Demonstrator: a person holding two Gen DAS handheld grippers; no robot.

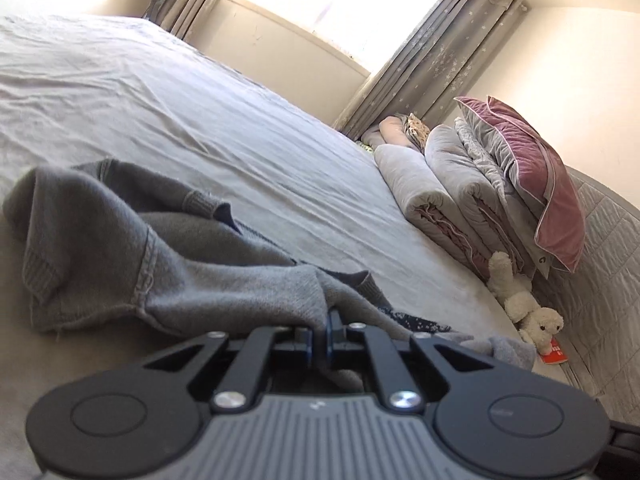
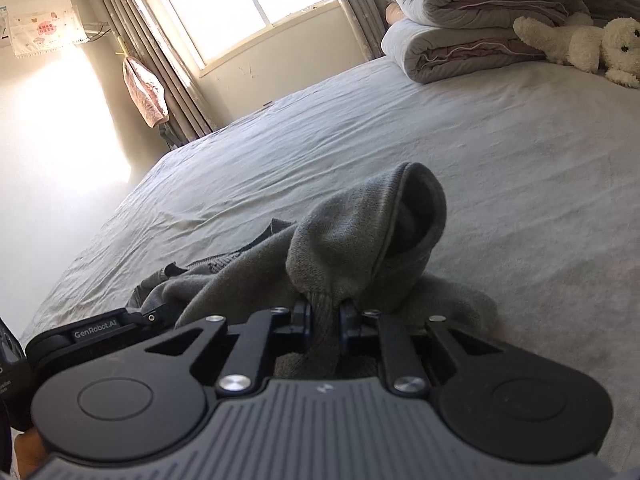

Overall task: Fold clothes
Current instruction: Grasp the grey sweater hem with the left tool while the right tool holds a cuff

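Observation:
A grey knitted sweater [image 1: 132, 248] lies crumpled on the bed, with ribbed cuffs and a seam showing. My left gripper [image 1: 325, 326] is shut on a fold of the sweater near its lower edge. In the right wrist view the same sweater [image 2: 352, 240] bunches up in front of me, one sleeve opening gaping upward. My right gripper [image 2: 325, 316] is shut on a ribbed part of the sweater. The left gripper's body [image 2: 100, 330] shows at the lower left of the right wrist view, beside the cloth.
The bed sheet [image 1: 200, 120] is pale grey and wrinkled. Folded quilts [image 1: 452, 188] and a pink pillow [image 1: 532, 176] are stacked at the headboard, with a white plush toy [image 1: 524, 308] and a red booklet [image 1: 554, 354]. A window with curtains [image 2: 248, 8] is beyond the bed.

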